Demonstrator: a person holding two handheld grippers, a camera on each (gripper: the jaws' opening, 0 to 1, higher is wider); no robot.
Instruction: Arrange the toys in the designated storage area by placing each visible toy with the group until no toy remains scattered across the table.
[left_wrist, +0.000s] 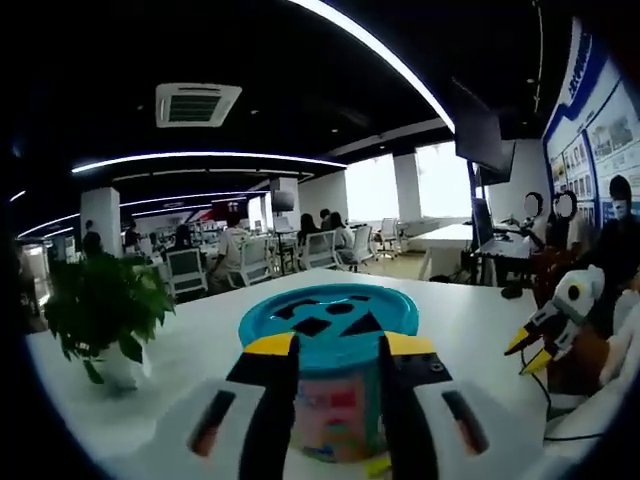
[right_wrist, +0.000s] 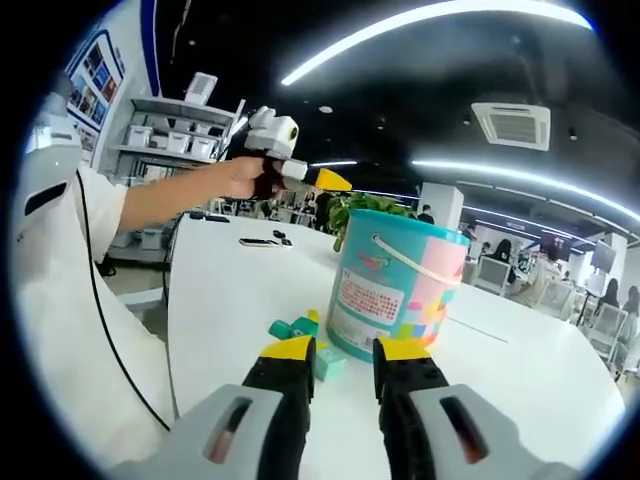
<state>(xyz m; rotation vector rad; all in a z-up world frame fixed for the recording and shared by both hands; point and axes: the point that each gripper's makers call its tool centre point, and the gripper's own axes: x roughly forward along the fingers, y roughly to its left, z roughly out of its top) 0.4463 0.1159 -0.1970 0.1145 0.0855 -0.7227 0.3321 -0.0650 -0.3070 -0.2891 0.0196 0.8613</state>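
One upright bucket (right_wrist: 398, 290), left gripper (left_wrist: 338, 400) fingers (left_wrist: 272, 410) flanking it

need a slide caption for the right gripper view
Right gripper open before a teal bucket, small teal blocks at its base on the white table.

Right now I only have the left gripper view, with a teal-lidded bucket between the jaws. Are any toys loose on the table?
Observer: Yes. The right gripper view shows small teal blocks on the table, at the foot of the bucket.
Operator: Is the left gripper gripping the bucket?
Observer: No. The left gripper is held in the air, apart from the bucket.
Operator: Where is the right gripper?
Observer: The right gripper is low over the table, jaws open and empty, aimed at the blocks.
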